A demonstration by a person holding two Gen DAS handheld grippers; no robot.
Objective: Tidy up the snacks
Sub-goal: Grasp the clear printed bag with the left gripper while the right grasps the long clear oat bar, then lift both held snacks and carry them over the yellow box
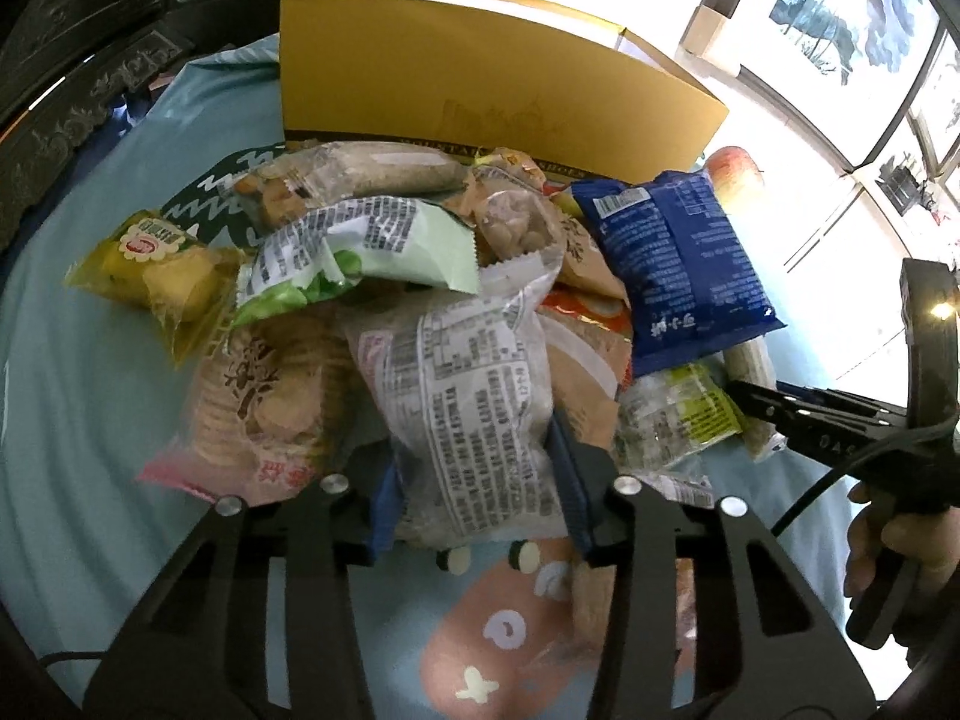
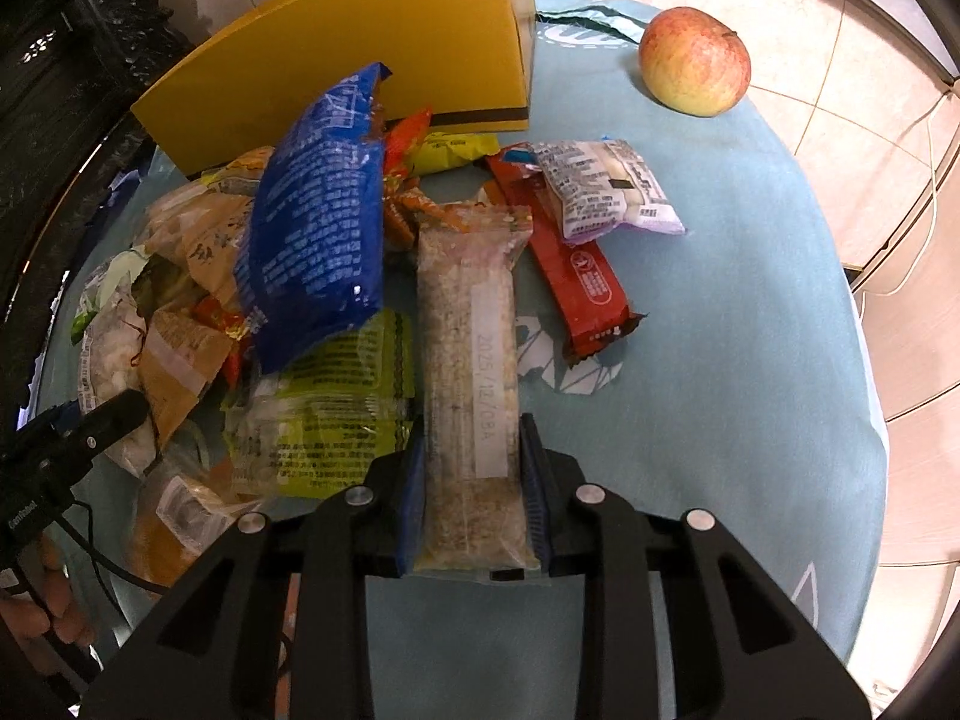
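My left tongs (image 1: pixel 474 486) are clamped on a printed clear packet (image 1: pixel 474 408); right tongs (image 2: pixel 474 492) pinch the oat bar (image 2: pixel 468 372). Only my right cam catches the red bar (image 2: pixel 570 264) ahead-right and the whole apple (image 2: pixel 695 60) beyond.

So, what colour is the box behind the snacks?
Mustard yellow box with a dark bottom stripe; right wrist view.

Black left gripper (image 1: pixel 474 498), blue-padded jaws, silver screws, black cable, bare-skinned hand (image 1: pixel 900 540)

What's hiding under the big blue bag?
Under the blue bag peeks a green-yellow packet and an orange wrapper. Whatever lies deeper beneath is covered.
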